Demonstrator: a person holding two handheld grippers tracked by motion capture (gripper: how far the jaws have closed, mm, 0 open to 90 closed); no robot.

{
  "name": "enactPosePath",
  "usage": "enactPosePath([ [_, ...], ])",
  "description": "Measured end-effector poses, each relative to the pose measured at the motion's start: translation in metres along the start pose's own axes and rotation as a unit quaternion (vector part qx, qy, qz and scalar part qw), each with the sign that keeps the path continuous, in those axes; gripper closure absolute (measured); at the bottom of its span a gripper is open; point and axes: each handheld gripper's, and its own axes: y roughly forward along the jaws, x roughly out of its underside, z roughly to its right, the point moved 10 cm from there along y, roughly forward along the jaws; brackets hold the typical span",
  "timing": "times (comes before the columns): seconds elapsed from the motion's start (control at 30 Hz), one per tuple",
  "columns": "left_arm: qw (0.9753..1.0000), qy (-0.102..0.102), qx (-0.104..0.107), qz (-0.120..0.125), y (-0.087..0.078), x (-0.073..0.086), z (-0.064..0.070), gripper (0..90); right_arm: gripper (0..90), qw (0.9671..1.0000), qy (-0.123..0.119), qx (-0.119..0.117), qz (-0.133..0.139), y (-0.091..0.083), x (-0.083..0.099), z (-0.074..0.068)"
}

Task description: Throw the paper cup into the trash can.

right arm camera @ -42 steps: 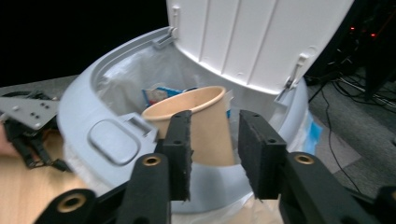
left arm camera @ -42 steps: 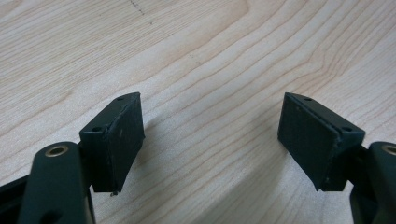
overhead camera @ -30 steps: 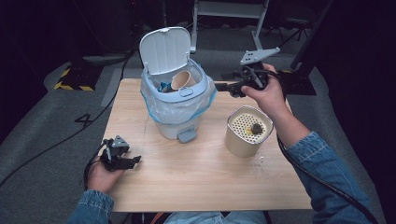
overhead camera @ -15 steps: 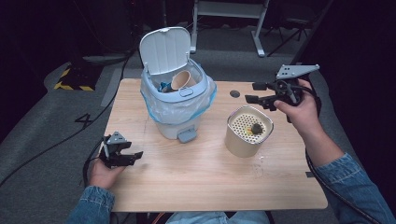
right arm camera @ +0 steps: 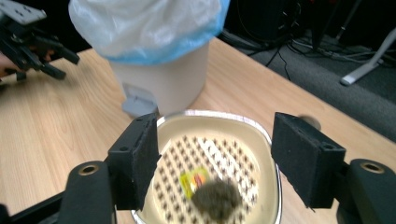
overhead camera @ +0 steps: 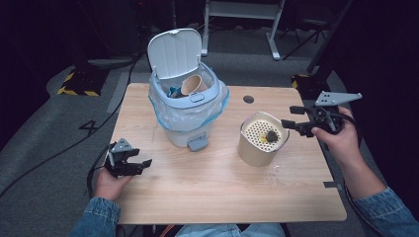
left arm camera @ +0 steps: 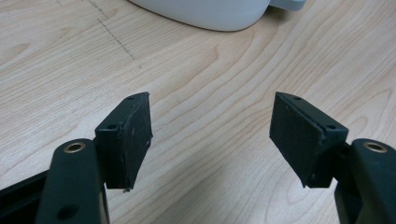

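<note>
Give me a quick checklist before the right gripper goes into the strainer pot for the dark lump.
1. Right gripper open: ok, fingers spread wide.
2. Aimed at the pot: ok, the pot's rim sits between the fingers in the right gripper view.
3. Dark lump reachable: ok, lying uncovered on the perforated insert beside a yellow scrap.
4. Bin lid up: ok, lid stands open, bag lined.
5. Left gripper out of the way: ok, open, low over the table near the left edge.
6. Lump loose or stuck: cannot tell.
</note>
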Motion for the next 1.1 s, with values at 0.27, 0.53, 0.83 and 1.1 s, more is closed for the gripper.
enactPosePath([
  [0.27, 0.9999, -0.006, -0.004, 0.009, -0.007, -0.001, 0.002, 29.8, 30.8, 0.9995, 0.027, 0.016, -0.003, -0.019, 0.046, 0.010],
  [0.53, 0.9998, -0.004, 0.002, 0.020, -0.010, -0.005, 0.005, 29.7, 26.1, 0.9978, 0.056, 0.025, -0.024, -0.020, 0.109, 0.017],
  [0.83, 0.9997, 0.002, -0.007, 0.022, -0.012, -0.008, 0.005, 29.4, 20.9, 0.9941, 0.076, 0.044, -0.064, 0.000, 0.175, 0.020],
  [1.1, 0.9994, 0.001, 0.007, 0.035, -0.016, -0.016, 0.009, 29.4, 20.5, 0.9907, 0.090, 0.046, -0.091, 0.026, 0.220, 0.016],
])
